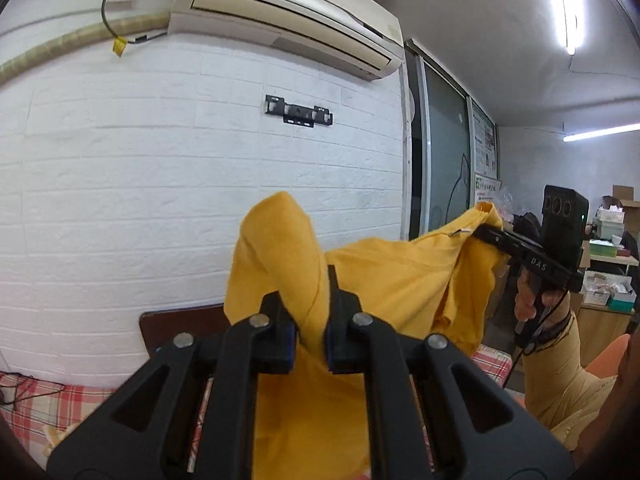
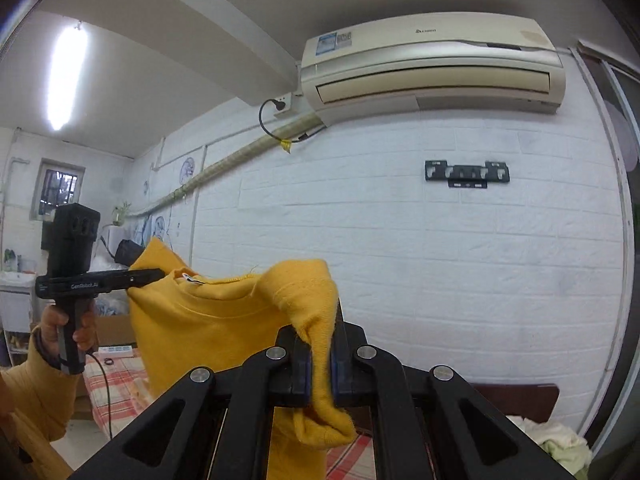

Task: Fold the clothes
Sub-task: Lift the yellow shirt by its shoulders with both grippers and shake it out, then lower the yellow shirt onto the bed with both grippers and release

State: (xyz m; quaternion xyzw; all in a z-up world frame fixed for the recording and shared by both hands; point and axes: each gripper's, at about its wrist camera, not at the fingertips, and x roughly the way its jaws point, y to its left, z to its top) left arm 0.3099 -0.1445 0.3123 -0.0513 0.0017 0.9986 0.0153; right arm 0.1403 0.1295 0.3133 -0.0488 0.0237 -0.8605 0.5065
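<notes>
A yellow sweatshirt (image 1: 380, 276) hangs in the air, stretched between both grippers in front of a white brick wall. My left gripper (image 1: 311, 320) is shut on a bunched fold of its shoulder. In the same view my right gripper (image 1: 478, 232) pinches the other shoulder at the right, held by a hand. In the right wrist view the right gripper (image 2: 320, 356) is shut on a thick fold of the yellow sweatshirt (image 2: 208, 320), and the left gripper (image 2: 158, 274) grips the far shoulder at the left. The collar with a white label shows between them.
A bed with a red checked sheet (image 1: 36, 404) and dark headboard (image 1: 180, 324) lies below. An air conditioner (image 2: 432, 64) and a black bracket (image 2: 466, 174) are on the wall. Pale clothes (image 2: 552, 444) lie at bottom right. Shelves with boxes (image 1: 608, 264) stand at the right.
</notes>
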